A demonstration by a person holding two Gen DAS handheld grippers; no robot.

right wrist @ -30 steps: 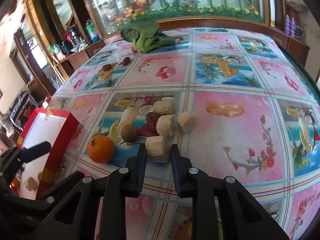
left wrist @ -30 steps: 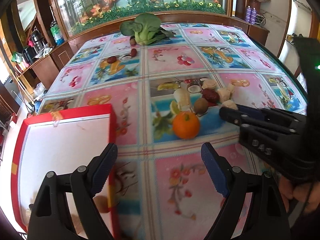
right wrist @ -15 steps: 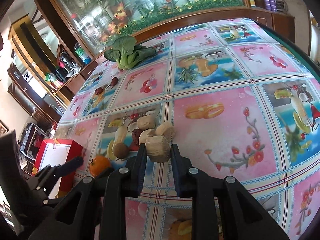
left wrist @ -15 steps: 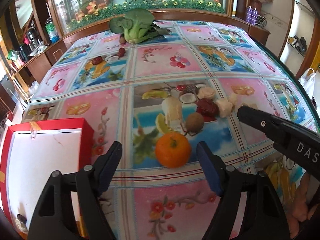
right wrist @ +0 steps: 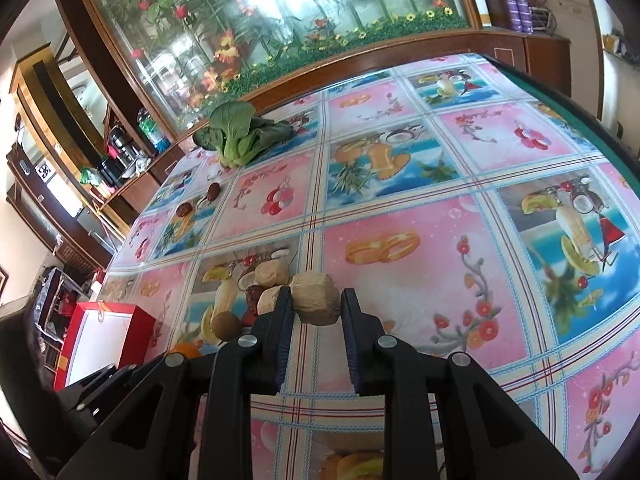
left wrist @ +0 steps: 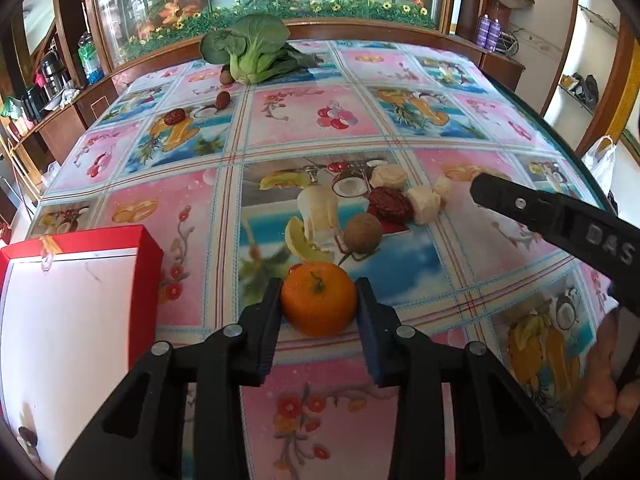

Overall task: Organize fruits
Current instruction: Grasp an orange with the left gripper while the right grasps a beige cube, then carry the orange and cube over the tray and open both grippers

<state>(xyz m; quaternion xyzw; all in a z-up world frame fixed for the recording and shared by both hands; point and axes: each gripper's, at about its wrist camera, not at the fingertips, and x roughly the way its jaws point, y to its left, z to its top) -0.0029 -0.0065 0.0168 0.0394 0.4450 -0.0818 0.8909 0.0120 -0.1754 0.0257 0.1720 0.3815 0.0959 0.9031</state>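
Observation:
An orange rests on the fruit-print tablecloth, and my left gripper is closing its jaws on it, with both pads touching its sides. My right gripper is shut on a pale beige peeled chunk, held a little above the cloth. Just beyond the orange lie a brown round fruit, a red date and more pale chunks. A red box with a white inside stands at the left. The right gripper's finger crosses the left wrist view at the right.
A bok choy lies at the table's far edge with dates scattered before it. Behind it runs a wooden ledge with a glass cabinet. The table's right edge curves away. A hand shows at lower right.
My left gripper has moved from the red box over to the orange and narrowed its jaws onto it. My right gripper has rolled and shifted, still holding the pale chunk.

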